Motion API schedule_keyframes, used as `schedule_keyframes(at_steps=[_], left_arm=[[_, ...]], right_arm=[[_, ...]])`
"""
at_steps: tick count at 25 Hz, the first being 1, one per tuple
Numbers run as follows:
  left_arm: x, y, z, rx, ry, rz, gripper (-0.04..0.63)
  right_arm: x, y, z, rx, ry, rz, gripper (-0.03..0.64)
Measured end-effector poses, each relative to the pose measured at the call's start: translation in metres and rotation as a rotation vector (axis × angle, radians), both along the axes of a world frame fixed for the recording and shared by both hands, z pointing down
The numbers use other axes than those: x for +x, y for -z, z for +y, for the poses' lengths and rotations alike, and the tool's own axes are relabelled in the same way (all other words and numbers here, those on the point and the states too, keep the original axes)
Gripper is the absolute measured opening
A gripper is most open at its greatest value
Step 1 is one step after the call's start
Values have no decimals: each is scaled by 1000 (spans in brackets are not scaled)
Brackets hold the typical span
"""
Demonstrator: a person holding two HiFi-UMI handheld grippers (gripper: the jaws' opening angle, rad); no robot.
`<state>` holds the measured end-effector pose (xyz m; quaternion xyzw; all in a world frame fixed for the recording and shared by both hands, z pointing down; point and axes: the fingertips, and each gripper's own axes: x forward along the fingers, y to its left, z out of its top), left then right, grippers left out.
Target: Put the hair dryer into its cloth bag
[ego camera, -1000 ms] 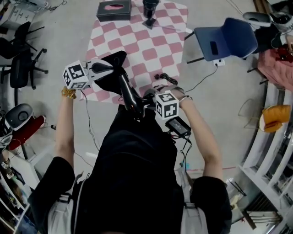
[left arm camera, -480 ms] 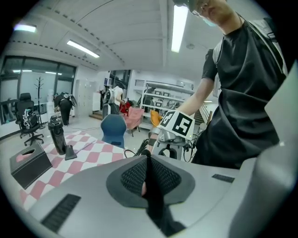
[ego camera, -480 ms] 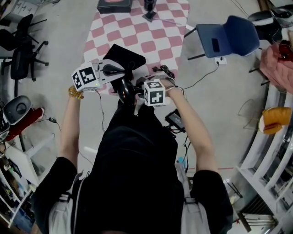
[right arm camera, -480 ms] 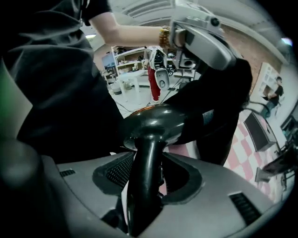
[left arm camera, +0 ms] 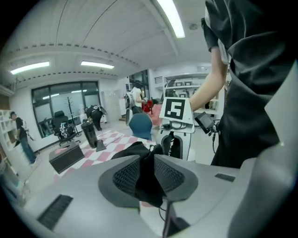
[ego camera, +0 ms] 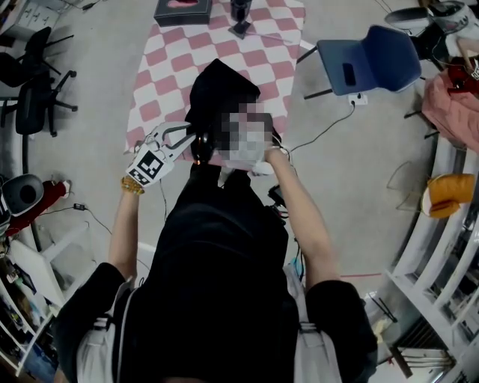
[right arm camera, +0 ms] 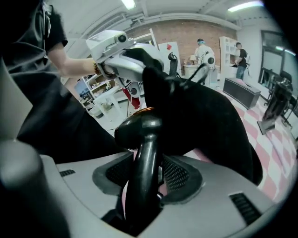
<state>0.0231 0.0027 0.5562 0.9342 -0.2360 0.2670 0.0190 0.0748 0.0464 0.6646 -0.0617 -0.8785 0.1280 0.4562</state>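
The black cloth bag (ego camera: 221, 93) hangs bunched in front of me, over the checkered mat. My left gripper (ego camera: 187, 136) is at the bag's near left edge. In the left gripper view a fold of the bag (left arm camera: 148, 179) fills the narrow gap between the pads; the jaws have just been opening slightly with the cloth still touching both. My right gripper (right arm camera: 145, 173) is shut on the black hair dryer's handle (right arm camera: 142, 162). The dryer's head (right arm camera: 139, 126) points at the bag (right arm camera: 209, 121). In the head view a mosaic patch covers the right gripper, and only a bit of the dryer (ego camera: 198, 151) shows.
A pink and white checkered mat (ego camera: 168, 71) lies on the floor ahead, with a black box (ego camera: 182, 10) and a black stand (ego camera: 241, 19) at its far end. A blue chair (ego camera: 370, 63) stands to the right, office chairs (ego camera: 34, 112) to the left. Cables trail near my feet.
Both grippers moved forward and closer together. The bag now hangs beyond the hands and hides most of the dryer, which earlier showed at full length. The left gripper has rolled.
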Motion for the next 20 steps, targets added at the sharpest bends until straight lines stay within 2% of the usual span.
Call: schedule_keyframes(at_steps=[2, 5, 9, 10, 11, 13, 16, 20], left_arm=[[-8, -9, 4, -34, 27, -5, 111], [-5, -20, 5, -61, 27, -17, 115], [-4, -39, -3, -73, 16, -125, 114], [-4, -42, -4, -79, 13, -145, 99], [-4, -42, -4, -91, 9, -151, 57], [1, -39, 0, -127, -14, -120, 24], [16, -27, 15, -181, -78, -34, 20], [32, -14, 35, -227, -167, 5, 19]], right_arm=[[-1, -3, 3, 8, -15, 3, 195], [-5, -8, 6, 13, -29, 7, 195], [-13, -3, 0, 2, -67, -19, 195], [-14, -3, -2, 1, -77, -20, 195], [-16, -3, -3, -4, -89, -19, 195], [-19, -1, -6, -18, -115, -25, 195], [-25, 4, -14, -26, -158, -45, 195], [-28, 5, -29, -44, -234, -67, 195]])
